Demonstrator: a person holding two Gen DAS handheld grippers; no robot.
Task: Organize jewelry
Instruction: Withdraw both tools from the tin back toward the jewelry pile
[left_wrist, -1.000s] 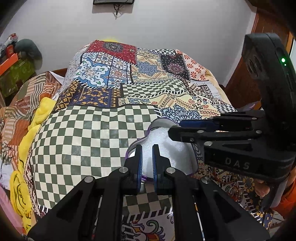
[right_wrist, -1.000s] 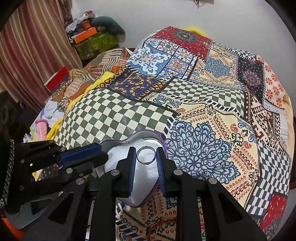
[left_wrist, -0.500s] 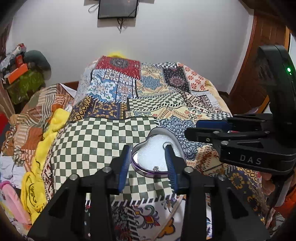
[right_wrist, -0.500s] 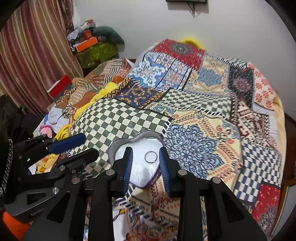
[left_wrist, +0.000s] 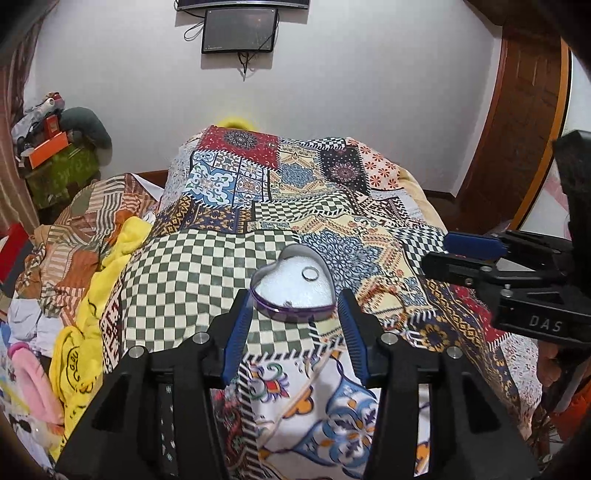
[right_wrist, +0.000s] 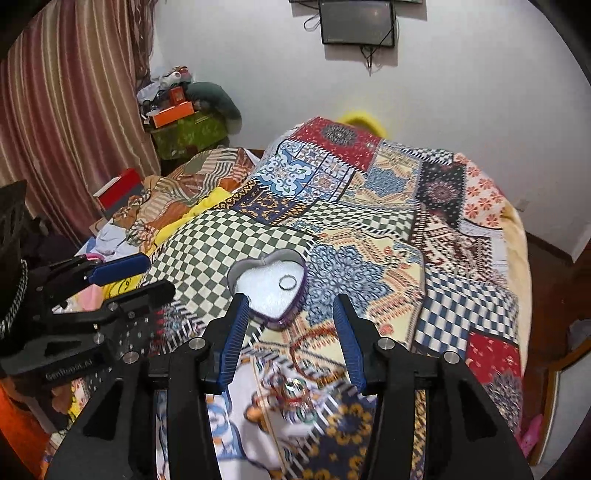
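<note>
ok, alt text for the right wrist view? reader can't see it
A silver ring lies on white padding inside an open heart-shaped purple box on a patchwork bedspread, just beyond the open right gripper. The left gripper, also open, hangs to the left of the box.

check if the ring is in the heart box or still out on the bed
In. The ring lies flat on the white padding inside the open heart box; neither hand-held gripper holds it.

white letters "das" stand on the black body of my right hand-held gripper (left_wrist: 471, 254); its other print is unreadable.
</note>
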